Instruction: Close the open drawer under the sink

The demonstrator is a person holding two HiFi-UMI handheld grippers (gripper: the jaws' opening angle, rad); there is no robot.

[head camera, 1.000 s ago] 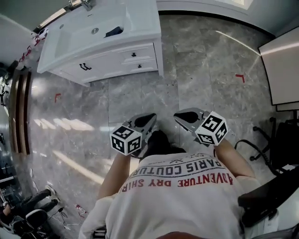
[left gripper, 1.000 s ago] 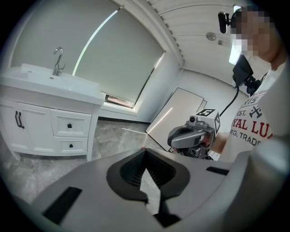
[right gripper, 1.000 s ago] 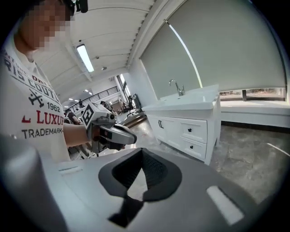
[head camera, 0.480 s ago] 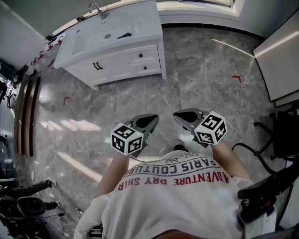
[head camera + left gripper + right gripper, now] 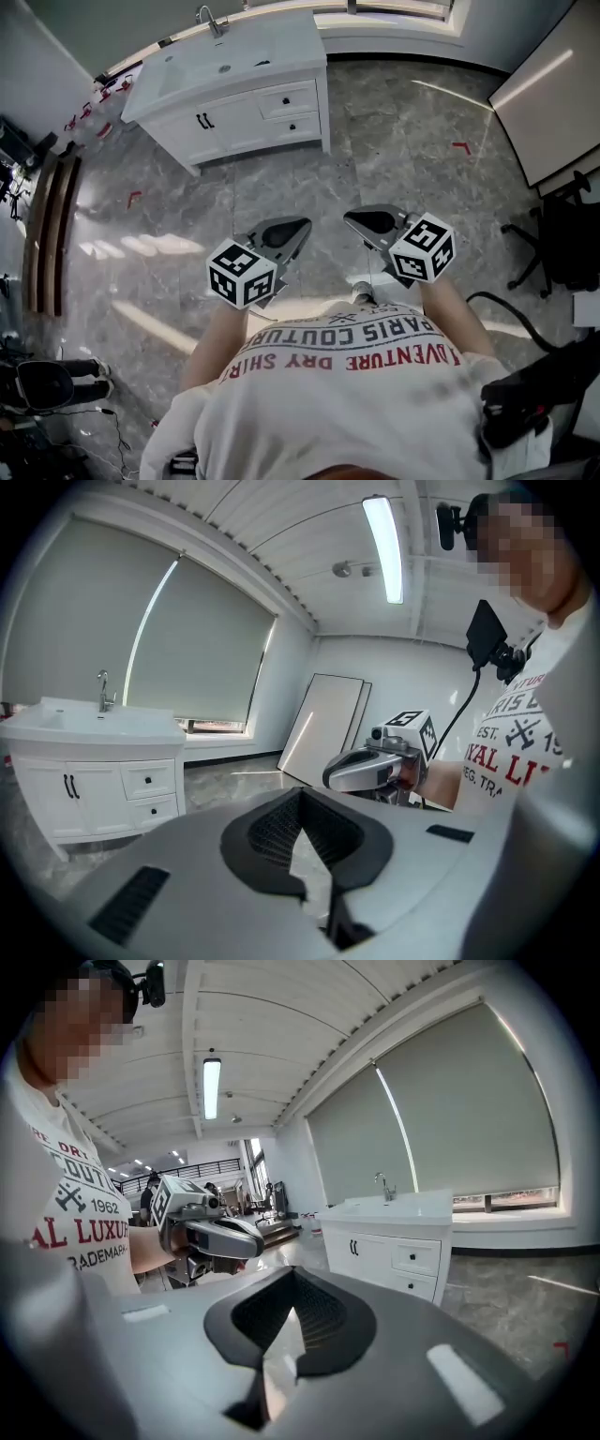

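The drawers [image 5: 286, 100] lie well off at your 11 o'clock, nearer your left gripper [image 5: 302, 228] than your right gripper [image 5: 352, 218]; both have jaws pressed together, empty.

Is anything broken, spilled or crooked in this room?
Nothing stands out. The white sink cabinet stands straight, and both its drawers sit flush, none hanging open. The grey floor looks dry, with only small red tape marks. The left gripper and right gripper hold nothing.
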